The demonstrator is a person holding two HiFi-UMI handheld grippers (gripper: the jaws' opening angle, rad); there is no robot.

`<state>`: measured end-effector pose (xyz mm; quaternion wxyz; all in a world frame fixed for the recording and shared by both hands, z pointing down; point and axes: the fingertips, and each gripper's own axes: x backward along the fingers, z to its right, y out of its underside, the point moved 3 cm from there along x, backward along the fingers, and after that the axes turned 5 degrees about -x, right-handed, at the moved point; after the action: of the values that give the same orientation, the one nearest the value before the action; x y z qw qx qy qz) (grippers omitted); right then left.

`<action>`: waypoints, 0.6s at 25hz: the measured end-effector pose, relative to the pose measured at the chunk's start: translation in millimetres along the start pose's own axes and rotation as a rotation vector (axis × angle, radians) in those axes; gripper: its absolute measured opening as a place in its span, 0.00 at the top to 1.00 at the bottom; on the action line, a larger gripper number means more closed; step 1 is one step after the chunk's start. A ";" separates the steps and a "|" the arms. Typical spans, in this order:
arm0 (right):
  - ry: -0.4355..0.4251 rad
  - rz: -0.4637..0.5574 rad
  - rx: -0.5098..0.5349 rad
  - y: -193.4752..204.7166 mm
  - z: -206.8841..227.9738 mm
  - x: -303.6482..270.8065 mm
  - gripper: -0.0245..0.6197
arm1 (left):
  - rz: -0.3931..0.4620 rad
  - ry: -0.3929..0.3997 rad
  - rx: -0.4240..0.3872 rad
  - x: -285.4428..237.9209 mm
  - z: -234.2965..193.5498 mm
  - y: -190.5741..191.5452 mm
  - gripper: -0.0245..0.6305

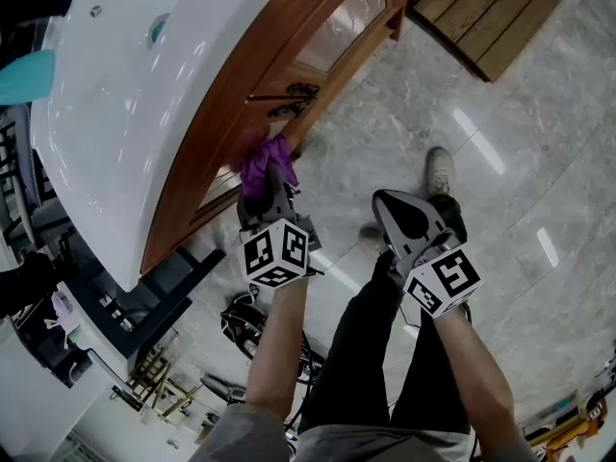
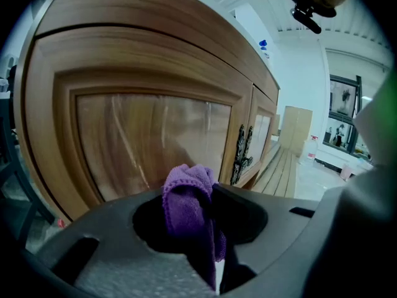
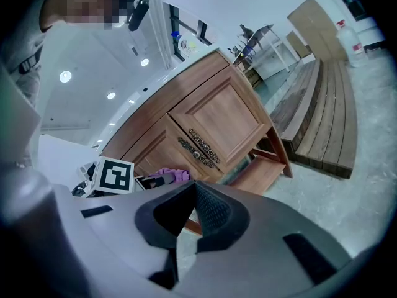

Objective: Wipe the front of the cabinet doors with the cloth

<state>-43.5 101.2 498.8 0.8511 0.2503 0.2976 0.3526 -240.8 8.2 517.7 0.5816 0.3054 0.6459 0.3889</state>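
Wiping step: I'm holding cloth point(image 2: 188, 198) clamped in L gripper point(image 1: 270, 192) at cabinet door point(image 2: 149, 138) panel. R gripper point(image 1: 408, 216) closed, empty. Next, prob.: sweeping twd handles point(image 2: 242, 154).

"How many of each have you got on your screens?"

"I count two: the left hand-held gripper point(image 1: 272, 177) and the right hand-held gripper point(image 1: 398, 216). One purple cloth point(image 2: 186, 197)."

"And the cabinet?"

"I see two doors, the first door point(image 3: 149, 149) and the second door point(image 3: 223, 118), with two ornate handles point(image 3: 208, 146), one apiece. One slatted wooden platform point(image 3: 322, 117)."
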 end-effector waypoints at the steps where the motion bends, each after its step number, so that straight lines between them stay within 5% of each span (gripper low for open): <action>1: 0.001 0.001 -0.002 -1.2 1.6 0.7 0.95 | 0.001 0.000 0.000 -1.2 2.1 -1.1 0.79; 15: -0.004 0.011 -0.042 -22.0 26.3 6.1 0.95 | -0.006 -0.016 0.005 -19.2 25.4 -9.1 0.79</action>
<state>-12.1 86.3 501.1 0.8549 0.2347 0.2869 0.3630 -212.5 -9.0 519.2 0.5870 0.3081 0.6432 0.3832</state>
